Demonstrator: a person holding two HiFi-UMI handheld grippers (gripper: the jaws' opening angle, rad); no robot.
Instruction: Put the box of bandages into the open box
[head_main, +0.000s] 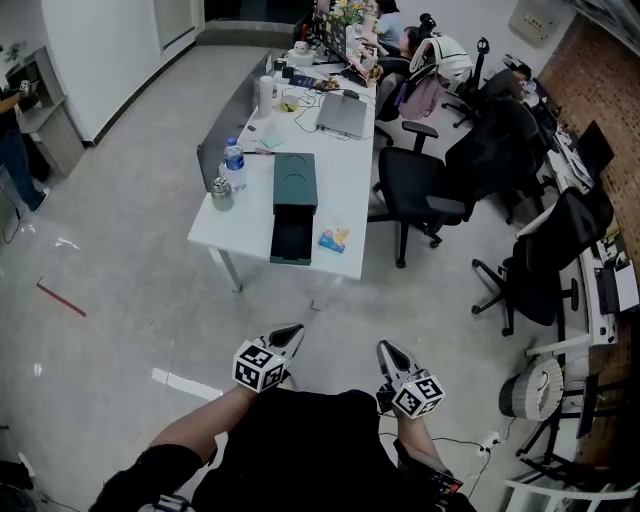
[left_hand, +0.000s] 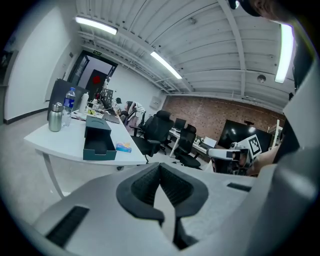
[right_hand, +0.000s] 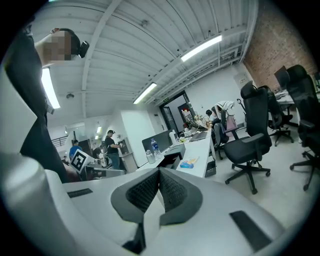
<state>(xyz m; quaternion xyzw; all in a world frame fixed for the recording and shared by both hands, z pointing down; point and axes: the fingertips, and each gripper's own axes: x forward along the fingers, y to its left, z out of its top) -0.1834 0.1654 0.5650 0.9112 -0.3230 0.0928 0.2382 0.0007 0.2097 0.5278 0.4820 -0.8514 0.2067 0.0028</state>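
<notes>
A dark green open box (head_main: 292, 238) lies near the front edge of a white table (head_main: 350, 180), its empty tray pulled out toward me. Right of it sits the small blue-and-yellow box of bandages (head_main: 334, 238). Both grippers hang low in front of me, over the floor and well short of the table. My left gripper (head_main: 292, 331) is shut and empty, and my right gripper (head_main: 385, 349) is the same. The left gripper view shows its jaws (left_hand: 160, 166) together, with the open box (left_hand: 100, 145) and the bandage box (left_hand: 123, 147) far ahead. In the right gripper view the bandage box (right_hand: 189, 163) shows beyond the shut jaws.
A water bottle (head_main: 234, 162) and a metal flask (head_main: 221, 192) stand at the table's left edge, with a laptop (head_main: 343, 115) farther back. Black office chairs (head_main: 420, 185) crowd the right side. People sit at the far end of the desks. Grey floor lies between me and the table.
</notes>
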